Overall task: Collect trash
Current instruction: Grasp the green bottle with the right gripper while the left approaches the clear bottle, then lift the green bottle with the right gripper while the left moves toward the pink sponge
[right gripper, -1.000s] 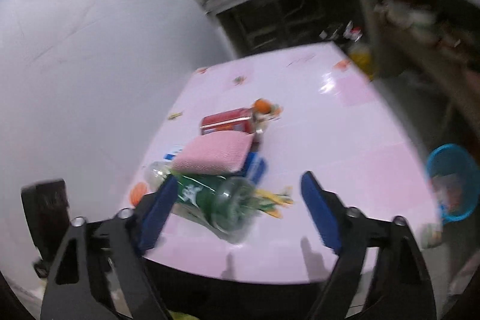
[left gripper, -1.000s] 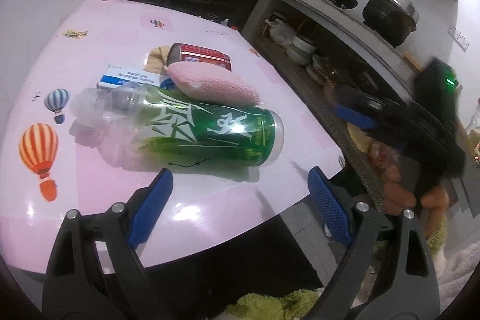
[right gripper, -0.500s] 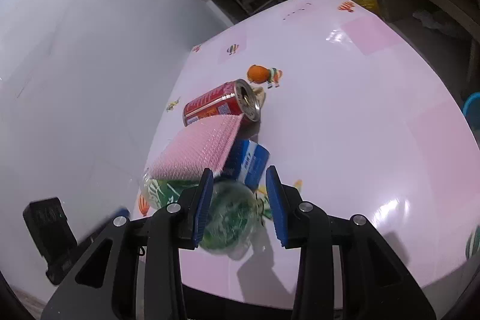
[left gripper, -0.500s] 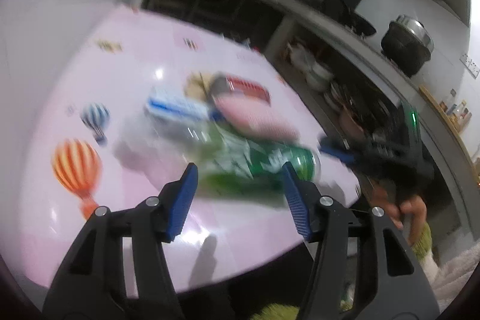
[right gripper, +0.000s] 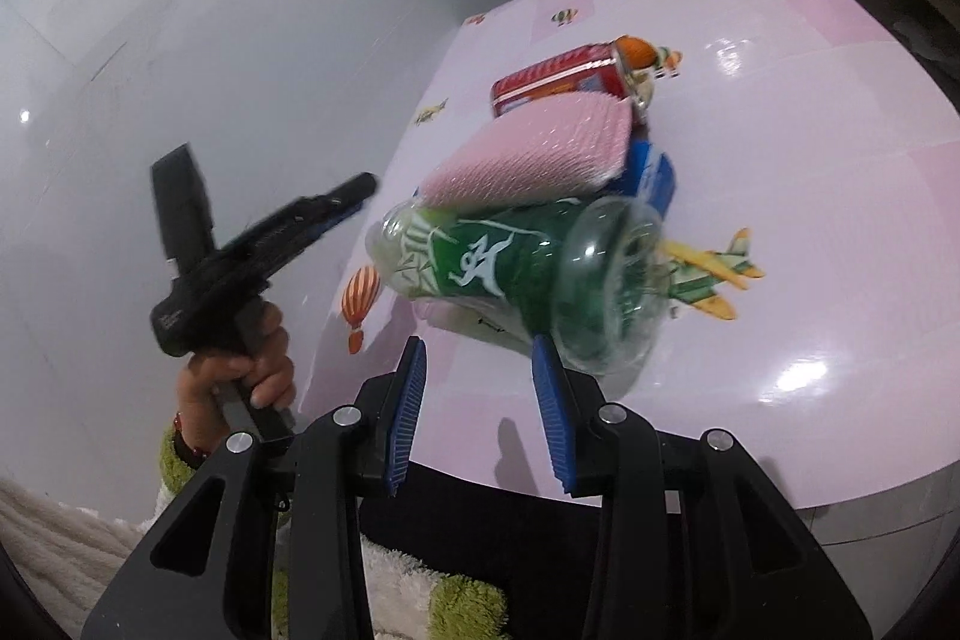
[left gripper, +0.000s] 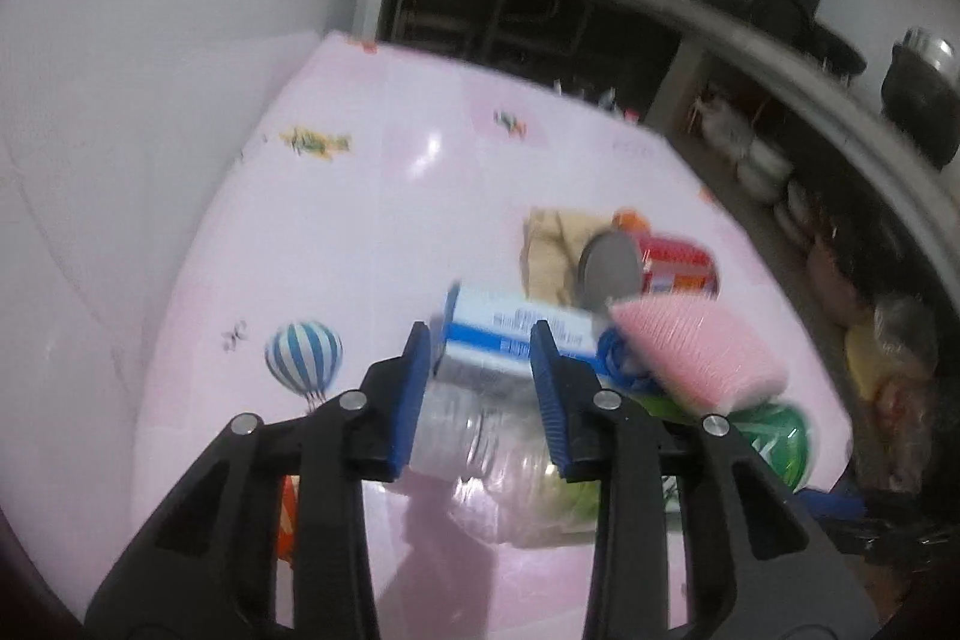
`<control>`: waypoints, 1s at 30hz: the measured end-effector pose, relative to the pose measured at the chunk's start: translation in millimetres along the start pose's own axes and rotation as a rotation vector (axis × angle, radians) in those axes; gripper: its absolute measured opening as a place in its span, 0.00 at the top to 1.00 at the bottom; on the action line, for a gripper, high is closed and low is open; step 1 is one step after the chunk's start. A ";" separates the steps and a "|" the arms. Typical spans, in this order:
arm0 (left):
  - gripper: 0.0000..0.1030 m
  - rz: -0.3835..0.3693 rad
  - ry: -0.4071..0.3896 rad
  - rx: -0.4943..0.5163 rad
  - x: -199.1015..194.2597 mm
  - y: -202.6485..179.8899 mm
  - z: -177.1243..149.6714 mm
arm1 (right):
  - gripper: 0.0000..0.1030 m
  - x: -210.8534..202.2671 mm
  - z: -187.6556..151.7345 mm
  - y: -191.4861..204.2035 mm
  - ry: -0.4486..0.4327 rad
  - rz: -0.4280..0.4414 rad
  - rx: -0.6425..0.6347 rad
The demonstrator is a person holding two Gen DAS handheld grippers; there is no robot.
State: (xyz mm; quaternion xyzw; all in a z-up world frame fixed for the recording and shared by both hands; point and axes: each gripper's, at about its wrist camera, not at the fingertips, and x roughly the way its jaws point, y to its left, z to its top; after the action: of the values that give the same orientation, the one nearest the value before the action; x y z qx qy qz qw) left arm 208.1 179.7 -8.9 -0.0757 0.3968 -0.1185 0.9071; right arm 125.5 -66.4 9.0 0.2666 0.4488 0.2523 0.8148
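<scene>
A clear plastic bottle with a green label point(right gripper: 498, 262) lies on its side on the pink table point(right gripper: 810, 196). A pink scrub pad point(right gripper: 534, 154) rests on top of it. Behind it are a blue-and-white box point(left gripper: 510, 328) and a red can point(right gripper: 552, 82). My left gripper point(left gripper: 480, 340) frames the bottle's clear neck end point(left gripper: 480, 424). Its jaws are closing, and I see no pad pressing on the bottle. From the right wrist view, the left gripper point(right gripper: 354, 196) hovers just beside that neck. My right gripper point(right gripper: 480, 346) stands narrowly open before the bottle's base point(right gripper: 606, 280), with only table between its fingers.
A white wall point(right gripper: 210, 40) runs along the table's left side. Kitchen shelves with bowls and a black pot point(left gripper: 918, 88) stand beyond the table's right edge. A beige wrapper point(left gripper: 552, 244) lies behind the can. A hand point(right gripper: 240, 370) in a fluffy sleeve holds the left gripper.
Both grippers' jaws have narrowed. The left gripper swung from the bottle's body to its neck end. The right gripper came lower and closer to the bottle's base.
</scene>
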 end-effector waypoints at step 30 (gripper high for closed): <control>0.81 -0.293 0.242 0.218 -4.8 -120.1 -105.6 | 0.42 -32.8 -23.4 -84.3 -0.088 -0.005 0.337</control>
State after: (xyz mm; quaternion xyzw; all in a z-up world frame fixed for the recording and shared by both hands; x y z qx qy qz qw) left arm 108.4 61.1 -48.8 -0.0191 0.4725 -0.2995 0.8287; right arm 104.2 -144.5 -37.8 0.4089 0.4494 0.1597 0.7780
